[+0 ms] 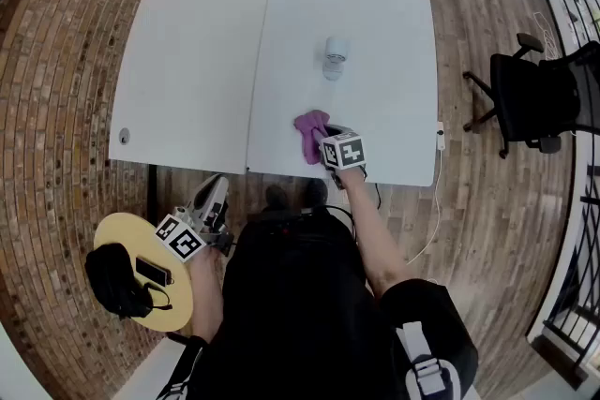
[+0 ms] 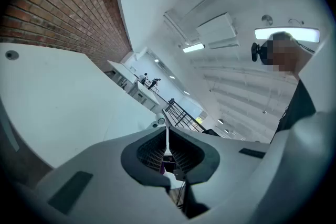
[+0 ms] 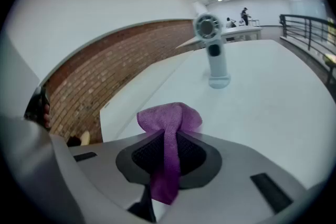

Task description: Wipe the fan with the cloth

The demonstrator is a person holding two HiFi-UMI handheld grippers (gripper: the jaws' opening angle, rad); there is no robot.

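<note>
Pinching the purple cloth (image 3: 169, 119) between its jaws, the right gripper (image 1: 325, 138) sits at the white table's (image 1: 197, 61) near edge, just below frame centre, the fan (image 1: 336, 57) upright above it, while the left gripper (image 1: 212, 198), lower left, is clenched on nothing.

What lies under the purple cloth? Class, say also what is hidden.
Only white table shows around the cloth, pinched in the right hand-held gripper. The patch straight beneath is covered by it.
</note>
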